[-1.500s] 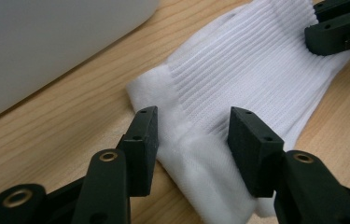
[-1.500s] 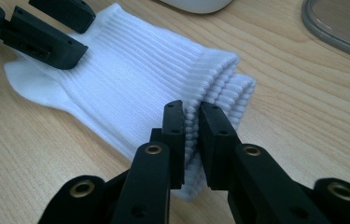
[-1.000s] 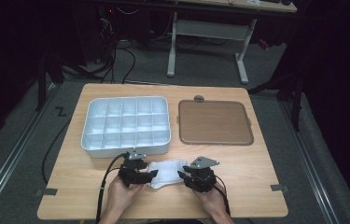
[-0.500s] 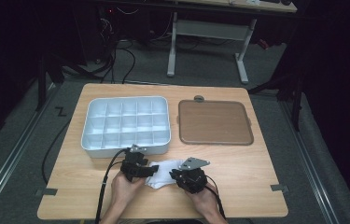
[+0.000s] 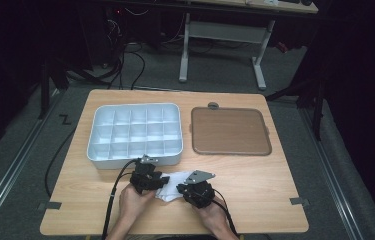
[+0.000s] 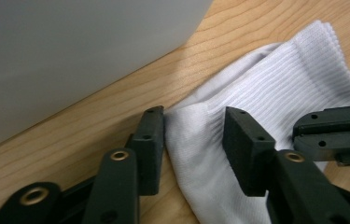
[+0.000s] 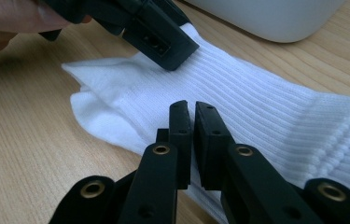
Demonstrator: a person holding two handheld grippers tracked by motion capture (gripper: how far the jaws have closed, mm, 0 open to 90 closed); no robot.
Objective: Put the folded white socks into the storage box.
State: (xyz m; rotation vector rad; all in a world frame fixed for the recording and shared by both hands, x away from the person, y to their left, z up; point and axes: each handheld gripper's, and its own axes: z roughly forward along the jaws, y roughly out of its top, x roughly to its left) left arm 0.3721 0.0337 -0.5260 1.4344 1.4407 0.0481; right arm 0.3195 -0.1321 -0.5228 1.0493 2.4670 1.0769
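White ribbed cotton sock (image 5: 175,182) lies flat on the pale wooden table (image 5: 255,200), just in front of the grey compartment tray (image 5: 134,132). Light, limp, will fold and sag. Left gripper (image 6: 193,135) half open, jaws just closing astride a fold at the sock's edge, not yet pinching. Right gripper (image 7: 192,116) almost shut, apparently nipping a thin ridge of cloth. Best grips: bunched folds, the thicker cuff.

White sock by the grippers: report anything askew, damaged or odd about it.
Nothing looks damaged. The white sock lies rumpled and folded on the table, its end bunched between the left gripper pads; the right gripper pinches a fold.
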